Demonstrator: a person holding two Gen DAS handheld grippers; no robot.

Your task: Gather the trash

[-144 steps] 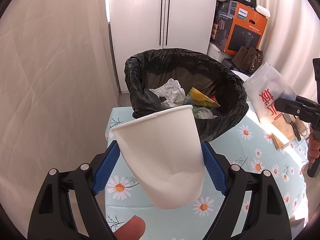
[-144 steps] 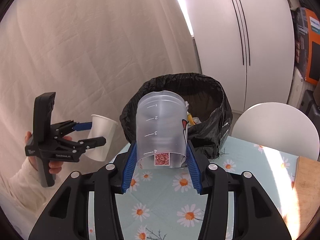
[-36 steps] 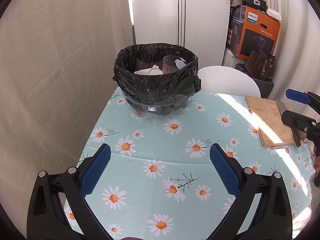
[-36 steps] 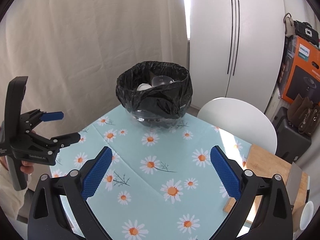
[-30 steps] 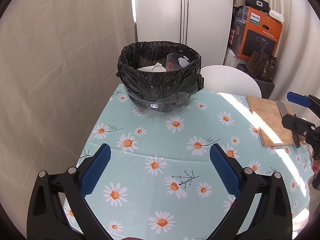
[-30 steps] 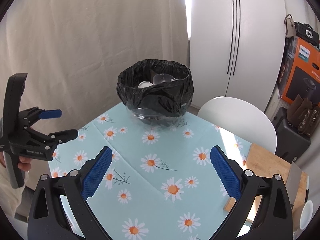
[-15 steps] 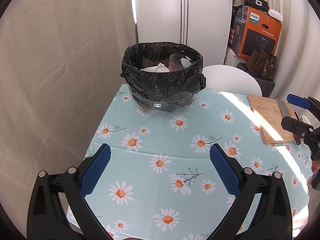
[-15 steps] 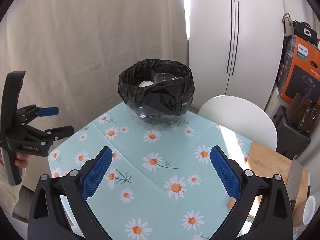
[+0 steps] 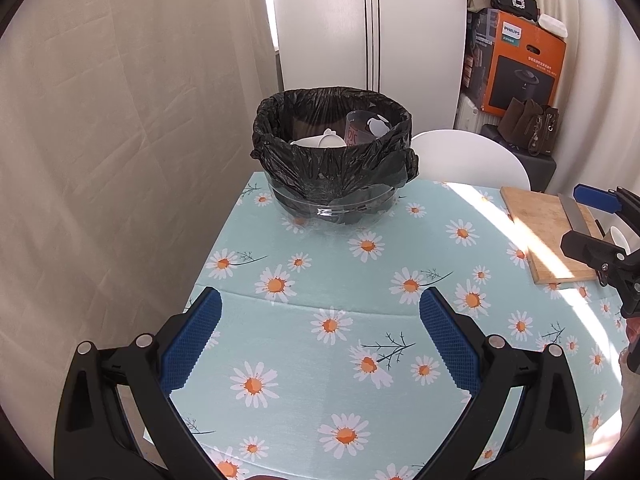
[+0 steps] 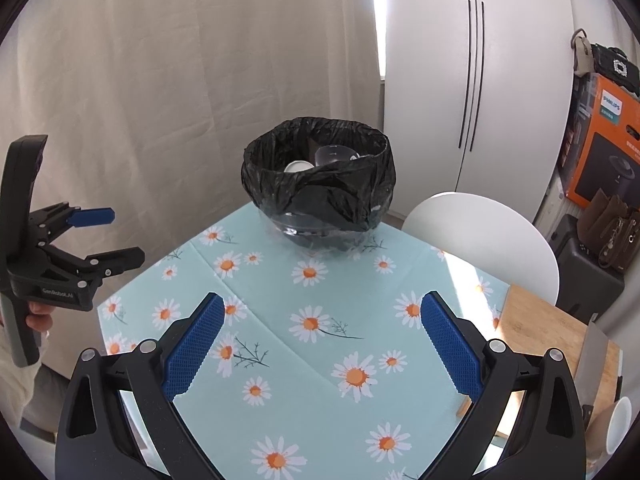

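A clear bin lined with a black bag (image 9: 334, 172) (image 10: 320, 196) stands at the far side of the daisy tablecloth (image 9: 360, 300) (image 10: 320, 320). Inside it lie a white paper cup (image 9: 320, 141) (image 10: 298, 166) and a clear plastic cup (image 9: 362, 128) (image 10: 334, 155). My left gripper (image 9: 320, 336) hovers open above the near tablecloth, nothing between its blue pads; it also shows at the left of the right wrist view (image 10: 110, 236). My right gripper (image 10: 320, 340) is open and empty too, seen at the right edge of the left wrist view (image 9: 580, 220).
A wooden cutting board (image 9: 548, 232) (image 10: 548, 328) with a cleaver (image 9: 576, 212) (image 10: 596, 344) lies at the table's right. A white cup (image 10: 618, 424) sits near it. Behind the table stand a white chair (image 9: 468, 156) (image 10: 480, 240), a curtain and an orange box (image 9: 520, 64).
Both cups, held 4.8 s ago, now lie in the bin. Over the last second both open grippers have drawn back slightly from the bin.
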